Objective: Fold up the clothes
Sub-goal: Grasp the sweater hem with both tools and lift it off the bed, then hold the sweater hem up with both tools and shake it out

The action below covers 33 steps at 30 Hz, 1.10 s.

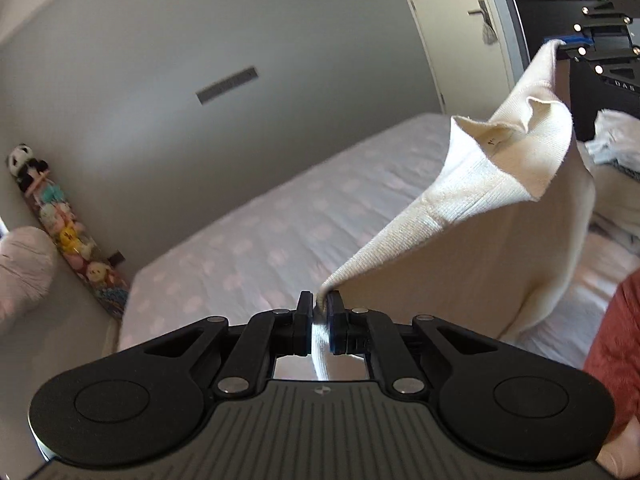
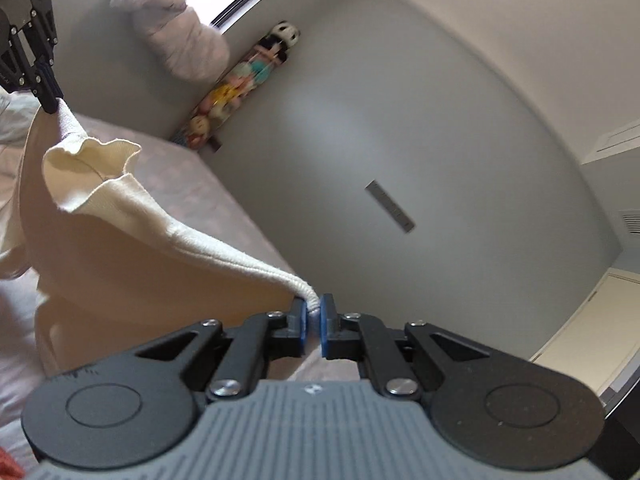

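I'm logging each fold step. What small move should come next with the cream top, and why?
Probably lower both grippers to lay the cream top flat on the bed: the left gripper and right gripper each pinch a corner, and it hangs sagging above the mattress.

We note cream ribbed garment (image 1: 460, 216), white bedsheet (image 1: 256, 248) with pale pink blotches, grey wall (image 1: 160, 60), black grippers with blue pads (image 2: 325, 328).
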Tool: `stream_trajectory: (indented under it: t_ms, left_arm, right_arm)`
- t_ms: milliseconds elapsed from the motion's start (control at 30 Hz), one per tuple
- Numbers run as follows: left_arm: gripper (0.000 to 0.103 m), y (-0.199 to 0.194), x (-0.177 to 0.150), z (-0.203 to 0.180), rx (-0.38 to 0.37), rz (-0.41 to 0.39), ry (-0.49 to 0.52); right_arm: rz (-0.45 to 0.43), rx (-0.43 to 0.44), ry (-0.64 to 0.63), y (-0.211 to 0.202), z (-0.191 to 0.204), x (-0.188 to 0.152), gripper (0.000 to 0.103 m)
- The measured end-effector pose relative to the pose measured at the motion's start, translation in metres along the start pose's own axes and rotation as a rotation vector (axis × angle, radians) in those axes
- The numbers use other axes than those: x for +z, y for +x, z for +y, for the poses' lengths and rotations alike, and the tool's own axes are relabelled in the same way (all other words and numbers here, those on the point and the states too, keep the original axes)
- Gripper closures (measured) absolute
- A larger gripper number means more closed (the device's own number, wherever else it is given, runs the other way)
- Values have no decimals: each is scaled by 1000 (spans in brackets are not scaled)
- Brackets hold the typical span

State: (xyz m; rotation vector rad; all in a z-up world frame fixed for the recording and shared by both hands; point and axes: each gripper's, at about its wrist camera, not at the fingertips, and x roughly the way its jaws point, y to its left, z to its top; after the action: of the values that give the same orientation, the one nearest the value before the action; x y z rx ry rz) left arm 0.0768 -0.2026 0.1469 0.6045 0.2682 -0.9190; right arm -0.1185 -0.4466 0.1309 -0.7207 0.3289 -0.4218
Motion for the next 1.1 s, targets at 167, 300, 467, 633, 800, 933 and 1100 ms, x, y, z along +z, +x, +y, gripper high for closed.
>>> stream_trajectory:
  t_ms: [167,300,467,633,800,933,1100]
  left_arm:
    - [103,-80,52,34,226,-234,-90]
    - [103,-120,64,50,168,-273,-174]
    - [103,-79,30,11,73,-81,-50]
    - [103,-29,-36,-38,-76,77,22]
    - [103,16,-82,-92,-233,163,118]
    - [99,46,-108,-142,-329,169,203]
    - [97,85,-125,-196,-434,143,278]
  right_arm:
    - [-118,-35,130,-26,-33,43,96]
    - [-148,-6,178,-39,-36,55,96]
    - [-73,77,149,-38,-12,49,96]
    - [82,170,44,-36,29,11,96]
    - [197,157,-52,-43,49,-44,95]
    - [284,129,-12,-37,38,-83,95]
    - [332,112,50,-20,28,-116,95]
